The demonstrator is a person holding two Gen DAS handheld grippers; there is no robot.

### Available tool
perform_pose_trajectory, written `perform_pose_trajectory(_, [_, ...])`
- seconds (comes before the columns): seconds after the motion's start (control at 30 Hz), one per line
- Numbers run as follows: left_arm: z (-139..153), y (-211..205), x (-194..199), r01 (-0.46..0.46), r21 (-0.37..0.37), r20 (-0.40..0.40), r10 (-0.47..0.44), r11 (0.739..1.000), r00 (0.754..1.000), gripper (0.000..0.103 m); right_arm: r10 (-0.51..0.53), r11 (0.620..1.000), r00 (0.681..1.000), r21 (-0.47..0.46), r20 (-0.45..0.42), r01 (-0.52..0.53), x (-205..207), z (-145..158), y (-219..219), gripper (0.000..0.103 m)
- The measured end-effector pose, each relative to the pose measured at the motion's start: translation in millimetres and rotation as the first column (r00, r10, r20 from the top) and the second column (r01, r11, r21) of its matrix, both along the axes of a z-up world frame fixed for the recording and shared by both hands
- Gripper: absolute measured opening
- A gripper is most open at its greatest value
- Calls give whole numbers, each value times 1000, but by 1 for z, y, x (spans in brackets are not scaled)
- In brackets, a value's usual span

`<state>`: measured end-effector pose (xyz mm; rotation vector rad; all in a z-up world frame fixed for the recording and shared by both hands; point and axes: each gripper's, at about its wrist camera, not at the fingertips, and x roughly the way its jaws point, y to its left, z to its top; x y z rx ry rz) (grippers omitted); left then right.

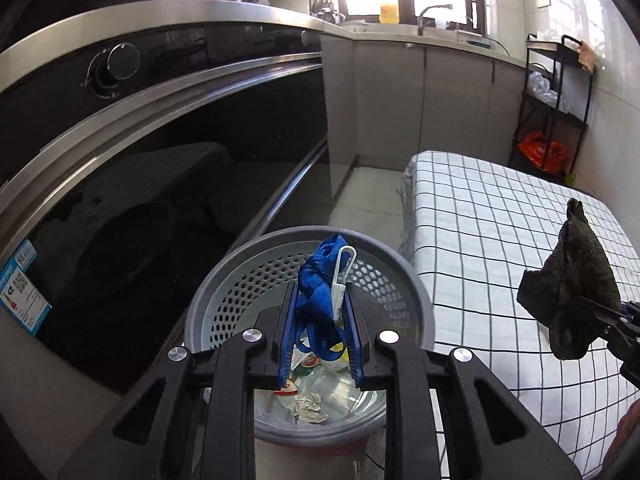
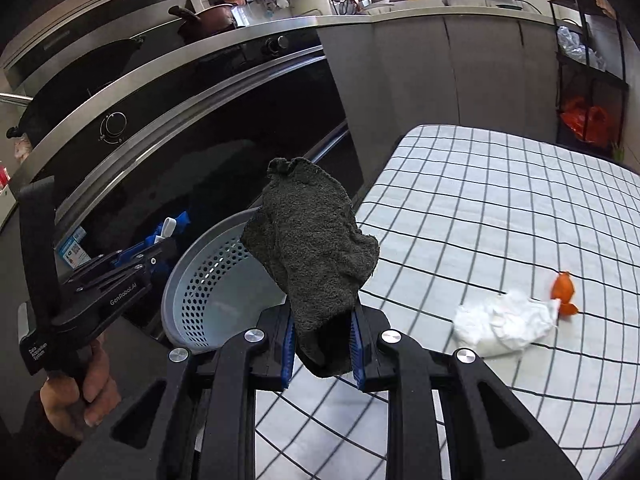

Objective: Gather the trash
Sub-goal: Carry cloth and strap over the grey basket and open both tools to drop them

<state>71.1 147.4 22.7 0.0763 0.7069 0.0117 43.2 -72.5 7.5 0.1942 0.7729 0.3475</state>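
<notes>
- Left gripper (image 1: pixel 319 312): pinching a blue strap (image 1: pixel 316 280) with white clip, held over the grey perforated bin (image 1: pixel 224 280).
- Right gripper (image 2: pixel 322 344): pinching a dark cloth (image 2: pixel 312 248), near the bin's right rim.
- Checked tabletop (image 2: pixel 480 208): white tissue (image 2: pixel 504 322) touching orange peel (image 2: pixel 563 286), far right.

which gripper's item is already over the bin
The left gripper, shut on the blue strap, is above the bin. The right gripper holds the dark sock beside it.
</notes>
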Motion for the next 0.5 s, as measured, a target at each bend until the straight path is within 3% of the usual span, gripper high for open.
perform_pose_trajectory(0.17, [-17,26,13,-49,-13,-40,49,999,998,22,59,998,998,-8,-16,-59,25,-8,35,22])
perform_pose_trajectory(0.5, [-45,54,37,-56,-38,-150,50,998,987,22,142,989,987,-22,-77,-145,69,-31,88,21])
